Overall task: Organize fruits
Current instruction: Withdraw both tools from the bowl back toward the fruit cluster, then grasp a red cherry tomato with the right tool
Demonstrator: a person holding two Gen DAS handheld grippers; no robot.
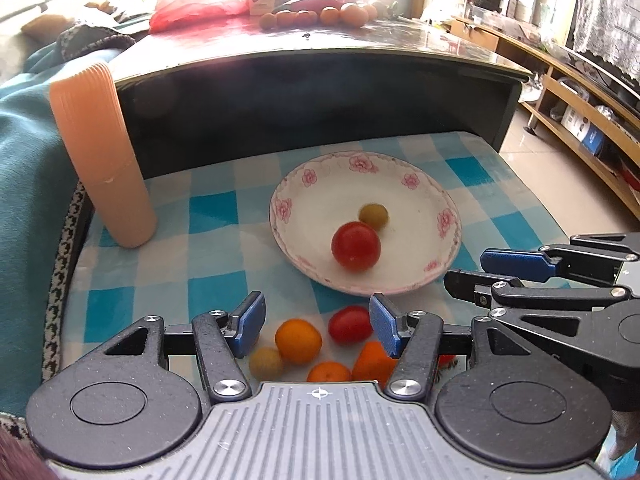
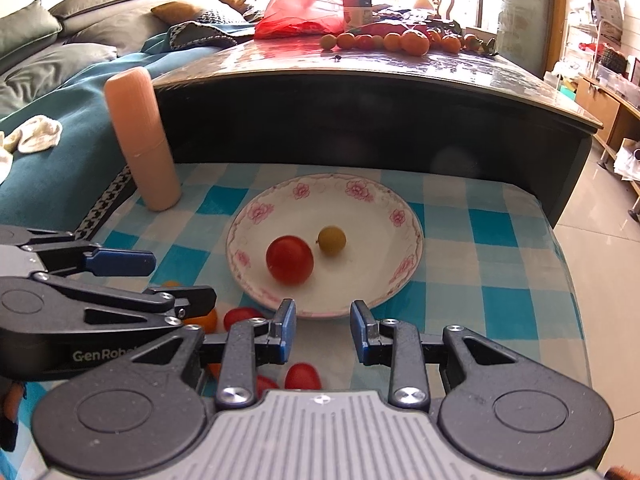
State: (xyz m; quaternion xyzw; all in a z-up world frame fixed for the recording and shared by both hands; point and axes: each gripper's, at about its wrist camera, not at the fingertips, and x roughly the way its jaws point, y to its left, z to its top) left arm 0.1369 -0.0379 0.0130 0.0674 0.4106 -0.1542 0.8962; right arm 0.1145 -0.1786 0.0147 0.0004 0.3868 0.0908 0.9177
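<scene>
Both tools hung open and empty, left tool (image 1: 316,330) over crowded loose fruit (image 1: 298,341); closing there risked nudging neighbours rolling off the table (image 1: 216,204).

1. My right gripper (image 2: 323,330) hangs with jaws apart, empty, just before the floral plate (image 2: 404,216).
2. A red tomato (image 2: 289,259) and a yellow-green fruit (image 2: 331,240) sit on the plate.
3. My left gripper (image 2: 160,280) shows at left, over loose fruits (image 2: 240,316).
</scene>
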